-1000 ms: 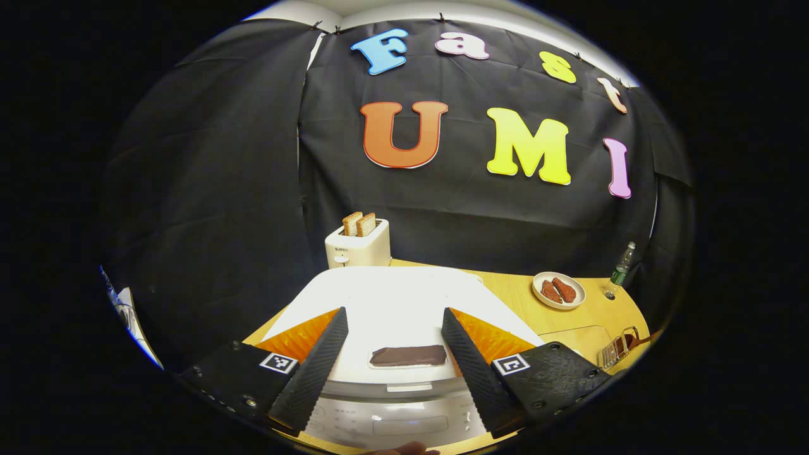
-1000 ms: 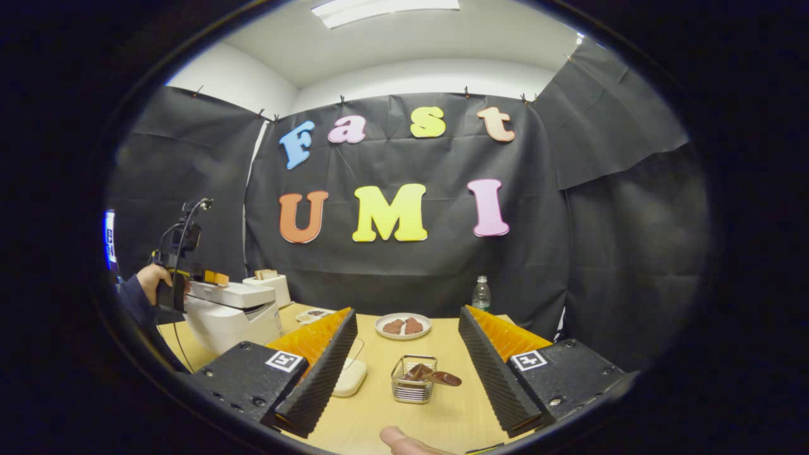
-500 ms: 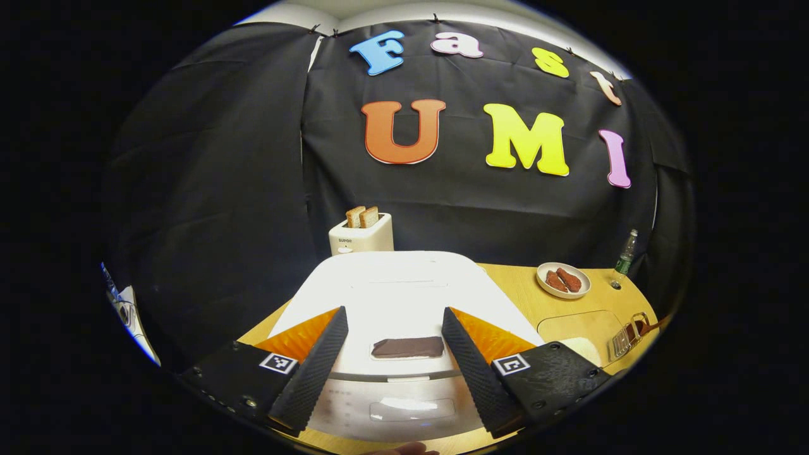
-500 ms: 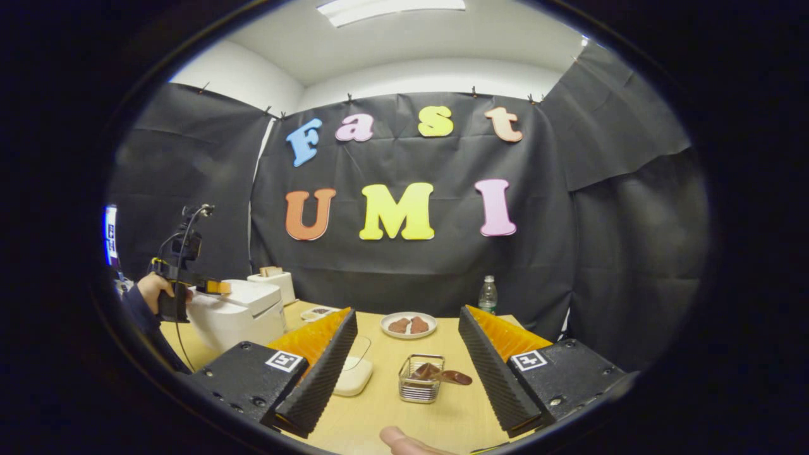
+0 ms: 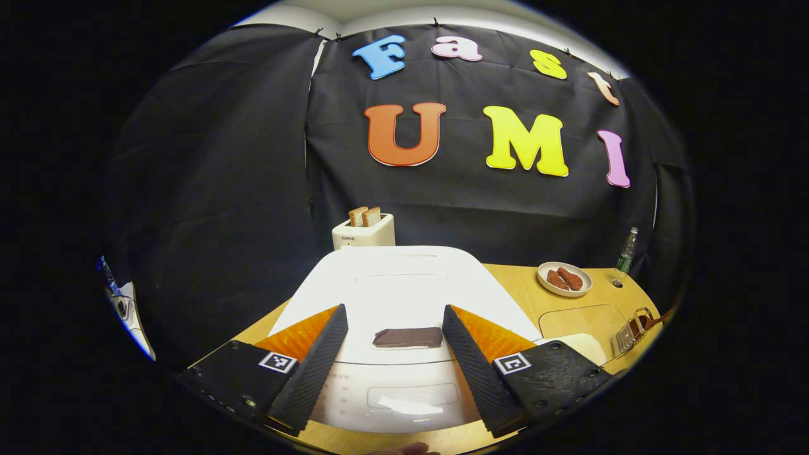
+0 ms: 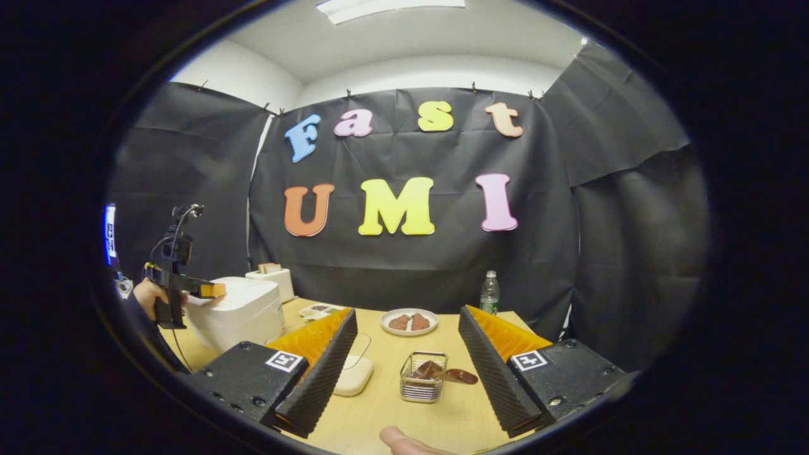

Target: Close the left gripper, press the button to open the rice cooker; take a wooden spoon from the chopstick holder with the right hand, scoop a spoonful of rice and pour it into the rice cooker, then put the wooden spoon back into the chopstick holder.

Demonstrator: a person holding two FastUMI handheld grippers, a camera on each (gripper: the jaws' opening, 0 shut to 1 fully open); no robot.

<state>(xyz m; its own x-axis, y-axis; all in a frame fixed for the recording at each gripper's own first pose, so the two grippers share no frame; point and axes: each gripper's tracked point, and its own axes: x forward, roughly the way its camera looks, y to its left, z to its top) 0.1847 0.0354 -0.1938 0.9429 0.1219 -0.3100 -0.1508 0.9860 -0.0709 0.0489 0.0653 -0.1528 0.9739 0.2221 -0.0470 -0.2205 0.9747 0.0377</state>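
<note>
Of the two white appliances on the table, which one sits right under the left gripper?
The white rice cooker with the dark rectangular button on its shut lid; the open left gripper hangs over it. The white toaster, holding two bread slices, stands behind it.

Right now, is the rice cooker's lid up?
No, in the left gripper view the rice cooker has its white lid lying flat and shut, with the open left gripper above its dark button.

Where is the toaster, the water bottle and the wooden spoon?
toaster (image 5: 363, 232), left gripper view, on its white front.
water bottle (image 6: 488, 294), right gripper view, on its label.
wooden spoon (image 6: 458, 376), right gripper view, on the end sticking out of the wire chopstick holder (image 6: 420, 390).
</note>
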